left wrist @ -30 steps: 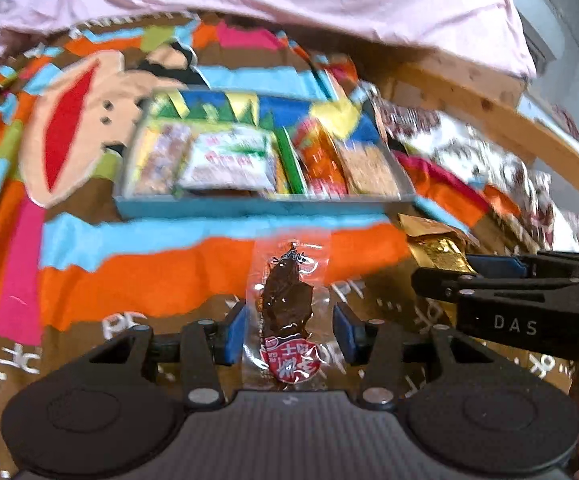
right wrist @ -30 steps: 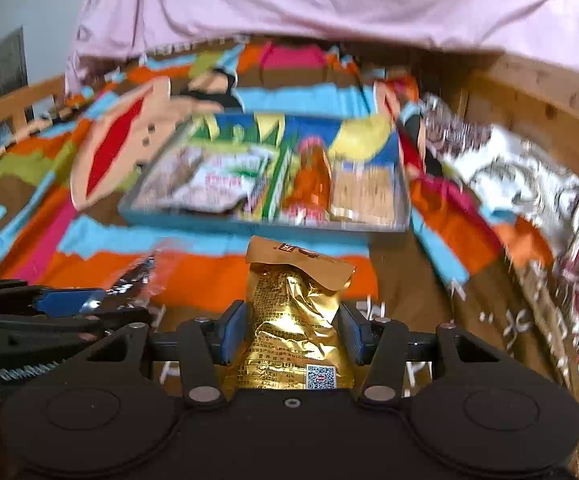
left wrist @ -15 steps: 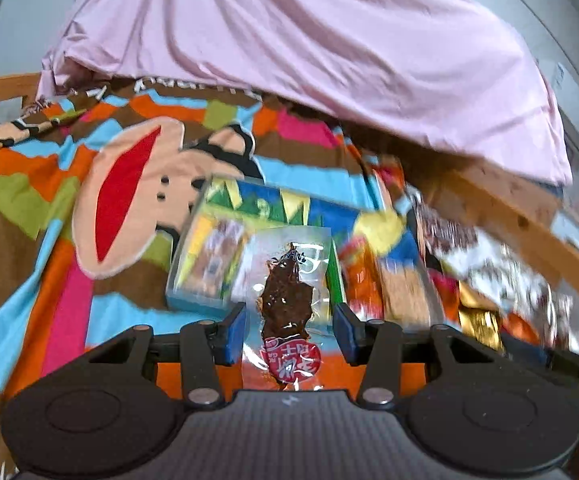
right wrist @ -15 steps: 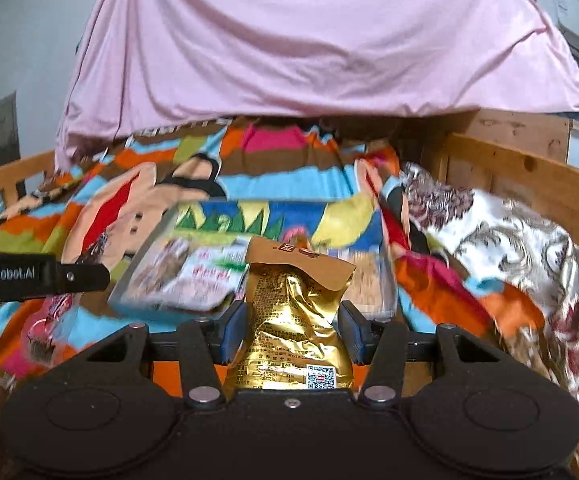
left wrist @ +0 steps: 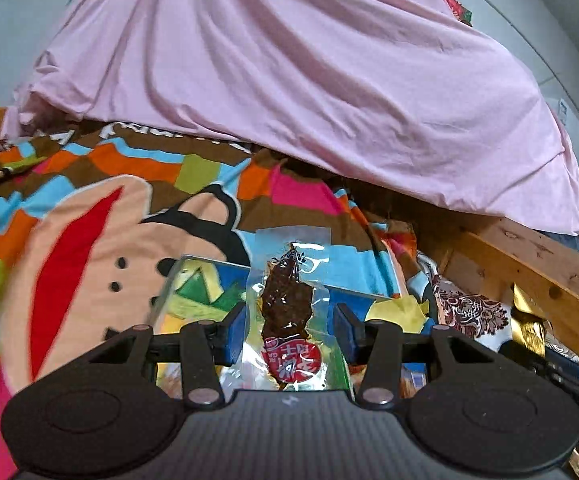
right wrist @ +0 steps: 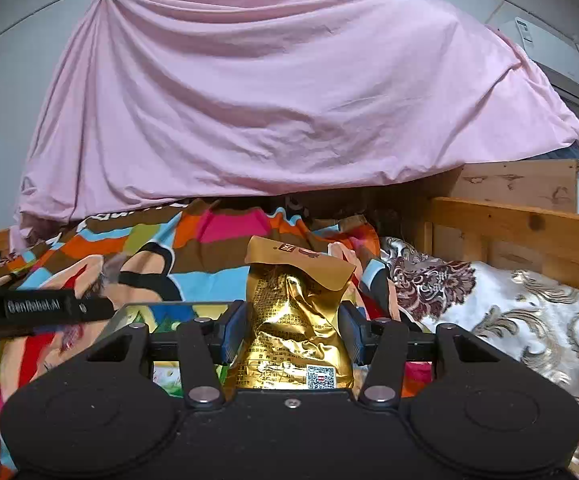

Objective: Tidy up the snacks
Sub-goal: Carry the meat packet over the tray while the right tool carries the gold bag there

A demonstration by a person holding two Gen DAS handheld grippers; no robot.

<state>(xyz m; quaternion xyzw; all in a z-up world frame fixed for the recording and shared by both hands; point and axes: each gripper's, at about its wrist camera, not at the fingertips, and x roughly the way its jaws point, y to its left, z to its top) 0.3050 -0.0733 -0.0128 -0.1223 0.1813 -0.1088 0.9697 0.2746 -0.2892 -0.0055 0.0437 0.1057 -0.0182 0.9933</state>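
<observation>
A: Snacks? The clear plastic packet of dark dried meat (left wrist: 287, 312) sits gripped in the left claw (left wrist: 289, 330), raised above the snack tray (left wrist: 193, 280).

B: And the crinkled gold foil pouch (right wrist: 295, 320)?

A: Clamped in the right claw (right wrist: 293, 338), at the left claw's three o'clock.

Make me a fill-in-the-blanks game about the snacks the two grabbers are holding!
1. The right gripper holds a shiny ____ snack bag.
2. The left gripper holds a clear packet with a dark ____ snack inside.
3. The big cloth draped behind the bed is ____.

Missing words: gold; brown; pink
</observation>
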